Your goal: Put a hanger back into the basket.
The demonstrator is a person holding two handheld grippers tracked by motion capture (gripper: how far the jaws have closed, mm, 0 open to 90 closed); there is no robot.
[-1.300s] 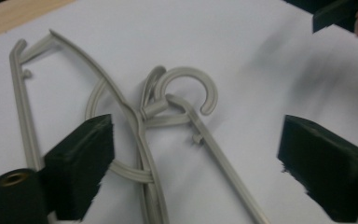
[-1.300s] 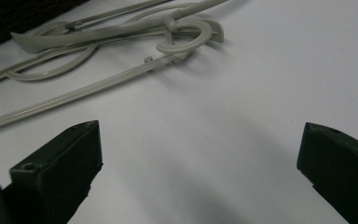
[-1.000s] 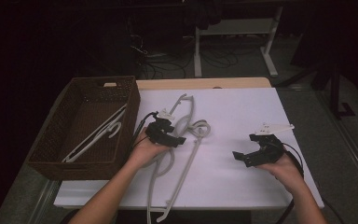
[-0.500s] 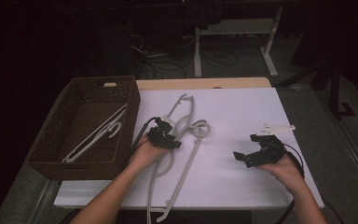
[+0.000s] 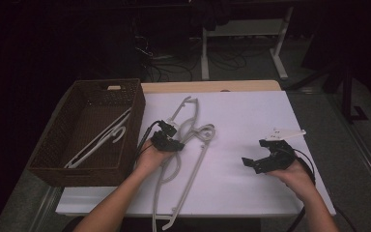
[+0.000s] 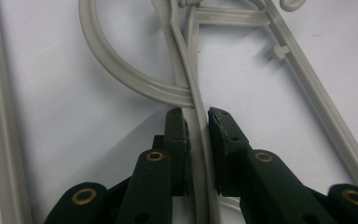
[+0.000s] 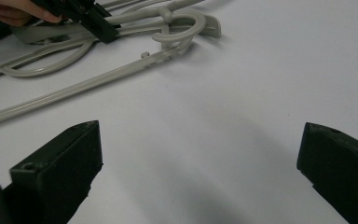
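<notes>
— Start at the left: what's in the wicker basket [image 5: 53,159]?

— One pale hanger [image 5: 101,141] lying slantwise on its floor, hook end toward the far right corner. Nothing else that I can make out.

— And just right of the basket?

— The left tongs [image 5: 170,141], over the pile of grey hangers [image 5: 189,145] on the white counter [image 5: 251,121]. Their jaws have just been closing, and in the left gripper view the pads [image 6: 177,140] stand either side of one thin hanger bar [image 6: 200,135], all but together on it. The left pad looks to be touching; on the right I can't rule out a sliver of gap.

— Which way does that bar run?

— Straight out along the tongs, from the near side toward the far side, so the pinch comes across its narrow width. The hangers as a whole lie long-ways near to far, leaning a little right at the far end.

— So the basket is the likely destination?

— I'd judge so; it sits directly left of that hand, which is much the nearer one.

— And the right hand?

— The right tongs [image 5: 263,162] rest well apart from the hangers, jaws wide apart with bare counter between them.
</notes>
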